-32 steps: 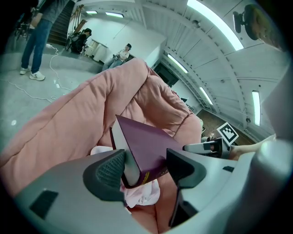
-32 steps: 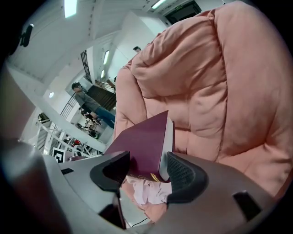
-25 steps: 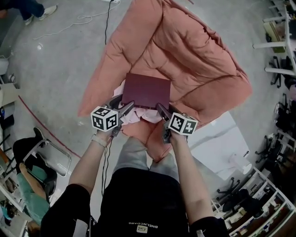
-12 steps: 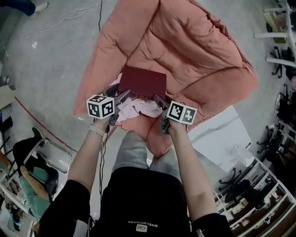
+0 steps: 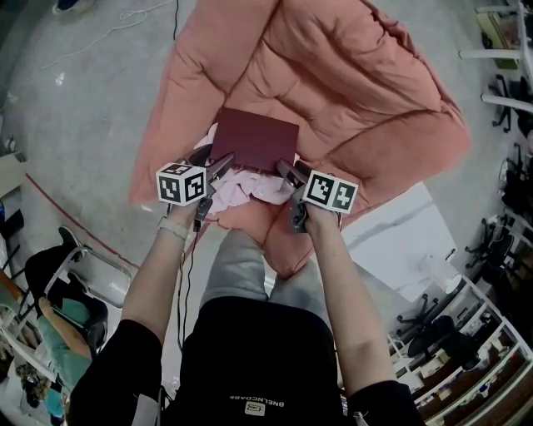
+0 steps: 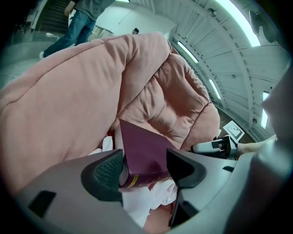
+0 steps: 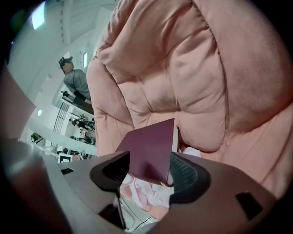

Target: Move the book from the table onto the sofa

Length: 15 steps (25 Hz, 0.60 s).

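Observation:
A dark maroon book (image 5: 256,139) hangs over the seat of the puffy pink sofa (image 5: 358,91), held by its two near corners. My left gripper (image 5: 218,164) is shut on the near left corner and my right gripper (image 5: 286,170) on the near right corner. In the left gripper view the book (image 6: 144,157) sits spine-down between the pads of the left gripper (image 6: 144,170). The right gripper view shows the right gripper (image 7: 149,172) pinching the book's cover (image 7: 151,153). Beneath the book on the seat lies a crumpled pale pink cloth (image 5: 250,188).
A white board (image 5: 391,237) lies on the floor right of the sofa. A metal chair (image 5: 87,279) stands at the left, shelving and office chairs (image 5: 454,349) at lower right. Cables (image 5: 141,17) cross the grey floor. A person (image 6: 78,20) stands behind the sofa.
Both grippers have carried the book a little farther forward over the sofa seat. Their hold on its near corners has not changed.

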{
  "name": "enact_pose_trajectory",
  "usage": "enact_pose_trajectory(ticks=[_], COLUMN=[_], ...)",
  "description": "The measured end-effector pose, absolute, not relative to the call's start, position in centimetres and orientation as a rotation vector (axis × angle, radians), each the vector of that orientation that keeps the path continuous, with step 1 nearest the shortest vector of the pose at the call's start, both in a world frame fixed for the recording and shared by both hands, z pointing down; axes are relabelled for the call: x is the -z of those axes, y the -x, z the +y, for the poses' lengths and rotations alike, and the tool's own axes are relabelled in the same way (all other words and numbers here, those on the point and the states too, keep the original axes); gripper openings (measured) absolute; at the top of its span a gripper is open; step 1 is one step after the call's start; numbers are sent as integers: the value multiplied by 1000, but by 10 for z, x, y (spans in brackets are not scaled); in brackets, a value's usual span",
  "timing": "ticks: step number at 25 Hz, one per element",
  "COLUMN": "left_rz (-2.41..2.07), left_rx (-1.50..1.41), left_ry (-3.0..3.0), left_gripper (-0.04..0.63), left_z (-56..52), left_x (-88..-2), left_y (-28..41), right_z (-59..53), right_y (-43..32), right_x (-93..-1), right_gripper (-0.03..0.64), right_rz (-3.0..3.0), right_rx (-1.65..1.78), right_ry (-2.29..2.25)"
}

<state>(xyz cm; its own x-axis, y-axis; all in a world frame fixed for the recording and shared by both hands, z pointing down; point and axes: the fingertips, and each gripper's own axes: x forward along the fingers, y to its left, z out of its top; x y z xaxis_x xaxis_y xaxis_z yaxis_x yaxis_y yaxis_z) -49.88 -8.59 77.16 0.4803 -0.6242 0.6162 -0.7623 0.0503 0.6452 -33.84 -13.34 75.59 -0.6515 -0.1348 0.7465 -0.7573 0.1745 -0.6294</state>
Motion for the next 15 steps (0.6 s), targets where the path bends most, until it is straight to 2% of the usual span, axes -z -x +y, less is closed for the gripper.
enact_pose_trajectory(ticks=[15], left_rz=[-1316], left_rx=[-190], left_ry=[-1619], left_gripper=[290], left_z=[-56], left_x=[-743], left_y=[491], right_z=[-134], right_y=[296], right_x=[-728], right_gripper=[273], right_rz=[-1996], right_rx=[-1451], right_ry=[-884])
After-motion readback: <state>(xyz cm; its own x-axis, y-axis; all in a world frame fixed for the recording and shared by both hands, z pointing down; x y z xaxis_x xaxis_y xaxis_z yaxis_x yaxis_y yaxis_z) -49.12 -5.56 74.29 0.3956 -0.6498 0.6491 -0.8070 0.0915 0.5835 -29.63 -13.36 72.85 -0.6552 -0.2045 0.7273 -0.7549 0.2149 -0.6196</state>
